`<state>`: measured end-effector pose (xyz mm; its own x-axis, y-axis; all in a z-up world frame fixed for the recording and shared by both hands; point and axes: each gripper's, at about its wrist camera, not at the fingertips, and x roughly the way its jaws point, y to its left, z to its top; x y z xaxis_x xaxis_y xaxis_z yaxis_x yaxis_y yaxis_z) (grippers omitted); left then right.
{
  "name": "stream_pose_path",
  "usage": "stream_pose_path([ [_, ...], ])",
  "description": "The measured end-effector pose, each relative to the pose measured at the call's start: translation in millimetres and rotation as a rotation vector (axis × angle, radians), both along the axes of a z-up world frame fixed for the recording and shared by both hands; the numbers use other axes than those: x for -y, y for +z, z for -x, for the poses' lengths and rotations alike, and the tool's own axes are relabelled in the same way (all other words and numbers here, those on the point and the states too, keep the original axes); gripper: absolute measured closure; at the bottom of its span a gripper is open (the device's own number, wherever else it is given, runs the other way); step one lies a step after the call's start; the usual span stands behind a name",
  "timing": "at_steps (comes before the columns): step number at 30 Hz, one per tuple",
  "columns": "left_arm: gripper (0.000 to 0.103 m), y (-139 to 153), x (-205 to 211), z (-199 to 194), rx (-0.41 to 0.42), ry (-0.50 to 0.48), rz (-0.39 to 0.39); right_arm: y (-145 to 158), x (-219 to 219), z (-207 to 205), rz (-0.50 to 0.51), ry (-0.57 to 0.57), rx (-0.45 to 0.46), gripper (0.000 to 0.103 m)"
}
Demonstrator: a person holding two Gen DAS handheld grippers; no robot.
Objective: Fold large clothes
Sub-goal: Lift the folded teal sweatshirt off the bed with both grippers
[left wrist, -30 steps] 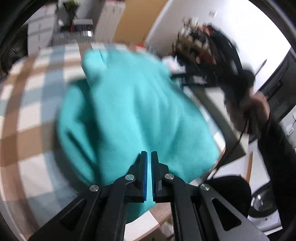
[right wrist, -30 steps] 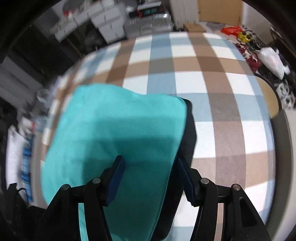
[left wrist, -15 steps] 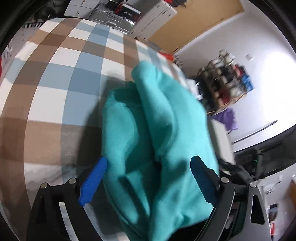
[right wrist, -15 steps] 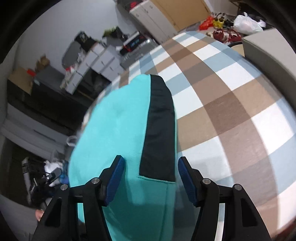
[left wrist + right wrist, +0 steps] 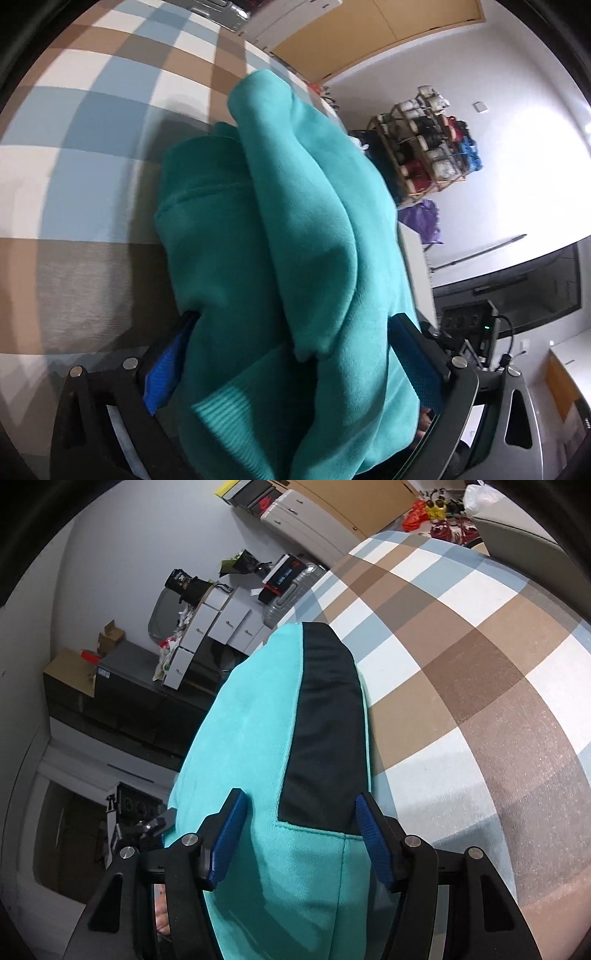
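A teal fleece garment (image 5: 295, 240) lies bunched in thick folds on the checked tablecloth (image 5: 92, 166), its ribbed cuff near the camera. My left gripper (image 5: 293, 317) straddles the bundle. Its jaws are opening wide, with cloth bulging between the blue pads (image 5: 417, 358) and partly covering the left one. In the right wrist view the same garment (image 5: 251, 738) shows a smooth folded face with a black panel (image 5: 325, 720). My right gripper (image 5: 300, 795) is shut on this thick fold, one pad on each side. The fold reaches out past the edge of the tablecloth (image 5: 461, 664).
A wooden shoe rack (image 5: 428, 147) and a purple bag (image 5: 421, 221) stand by the white wall beyond the table. White storage boxes (image 5: 221, 620) and a grey suitcase (image 5: 288, 598) are stacked behind the far edge. Dark cabinets line the left.
My left gripper went from shut on the teal cloth to wide open around the bundle. Both views rolled and dropped toward the table. The fold stayed between my right gripper's jaws.
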<state>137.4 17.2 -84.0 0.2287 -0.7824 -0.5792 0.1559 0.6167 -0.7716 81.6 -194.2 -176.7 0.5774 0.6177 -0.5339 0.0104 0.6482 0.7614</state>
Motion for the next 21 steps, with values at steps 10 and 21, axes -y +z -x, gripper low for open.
stream_pose_path([
  [10, 0.004, 6.6, -23.0, -5.5, -0.015, -0.03, -0.06, -0.2, 11.3, 5.0, -0.015, 0.029, 0.01, 0.042],
  [21, 0.001, -41.1, -12.8, -17.6, -0.206, -0.156, 0.09, -35.9, 19.3, -25.0, -0.167, 0.158, -0.103, 0.008],
])
